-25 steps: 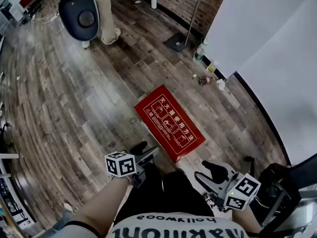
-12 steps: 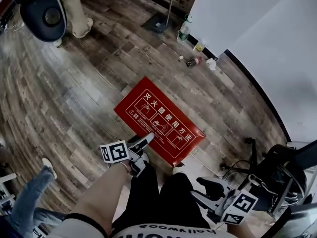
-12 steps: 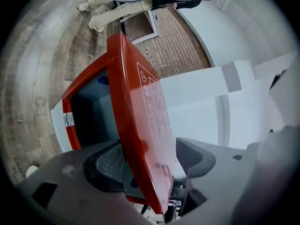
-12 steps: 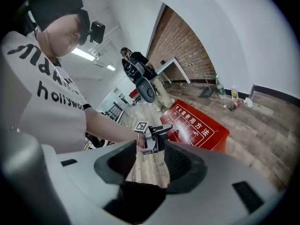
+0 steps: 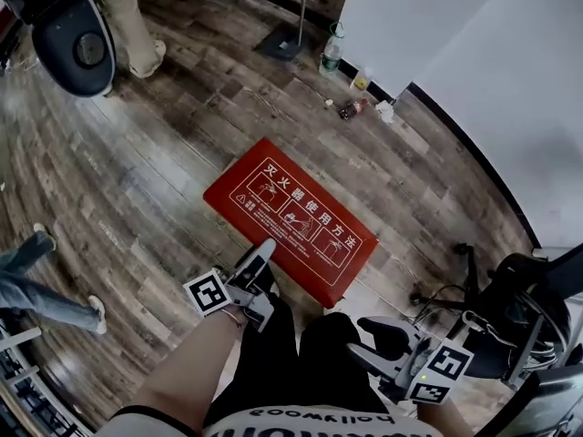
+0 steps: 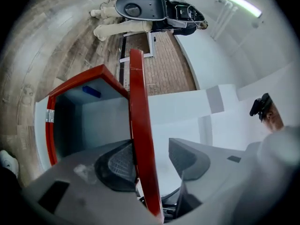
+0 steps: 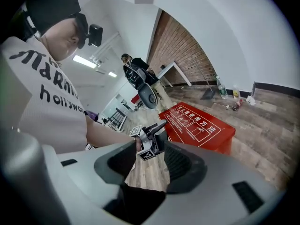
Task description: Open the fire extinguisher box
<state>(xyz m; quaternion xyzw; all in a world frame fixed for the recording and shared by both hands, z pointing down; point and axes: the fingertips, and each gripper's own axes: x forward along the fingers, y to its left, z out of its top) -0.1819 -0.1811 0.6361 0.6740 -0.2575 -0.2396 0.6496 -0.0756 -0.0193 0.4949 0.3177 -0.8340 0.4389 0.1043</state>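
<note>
Red box: the fire extinguisher box [image 5: 291,218] lies flat on the wooden floor [image 5: 137,171]. Its face with white Chinese print and pictograms is turned up, just ahead of the person's knees.
Door: in the left gripper view the red door [image 6: 138,125] shows edge-on, angled away from the red frame [image 6: 49,125], with the grey inside visible beside it.
Left gripper: the left gripper [image 6: 152,161] is at the box's near edge, its 2 jaws astride the door edge and just now closing. 1 pad [image 6: 119,165] touches the door; the other stands off with a gap.
Right gripper: the right gripper [image 7: 149,162] hangs low at the person's right, apart from the box, jaws spread with nothing between them.
Wall side: 1 plastic bottle [image 5: 332,48] stands by the white wall, well apart from the box.
</note>
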